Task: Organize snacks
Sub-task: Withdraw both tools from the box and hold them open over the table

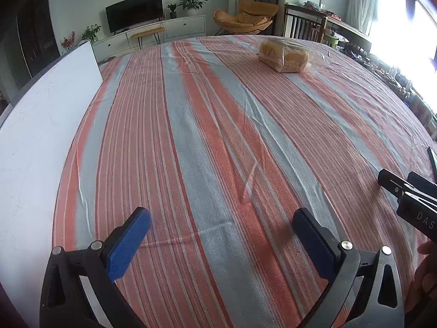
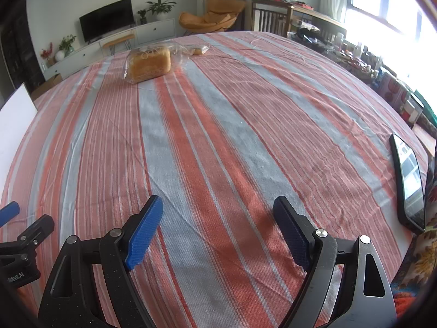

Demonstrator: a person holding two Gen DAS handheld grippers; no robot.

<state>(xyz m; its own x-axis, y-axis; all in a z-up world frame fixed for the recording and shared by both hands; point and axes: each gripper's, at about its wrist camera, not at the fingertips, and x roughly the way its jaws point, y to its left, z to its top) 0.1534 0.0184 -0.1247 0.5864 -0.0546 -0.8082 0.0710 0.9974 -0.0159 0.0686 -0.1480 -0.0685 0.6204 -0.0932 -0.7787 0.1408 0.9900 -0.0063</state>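
Observation:
A loaf of sliced bread in a clear bag (image 1: 284, 56) lies at the far side of the striped tablecloth; it also shows in the right wrist view (image 2: 149, 64). A smaller bagged snack (image 2: 198, 49) lies just behind it. My left gripper (image 1: 221, 218) is open and empty, low over the near part of the table. My right gripper (image 2: 218, 205) is open and empty too, beside the left one. Both are far from the bread.
A white board (image 1: 41, 125) lies along the table's left side, also in the right wrist view (image 2: 13, 114). A black phone (image 2: 409, 186) lies near the right edge. The other gripper's body shows at the right (image 1: 409, 194) and at the left (image 2: 24, 240).

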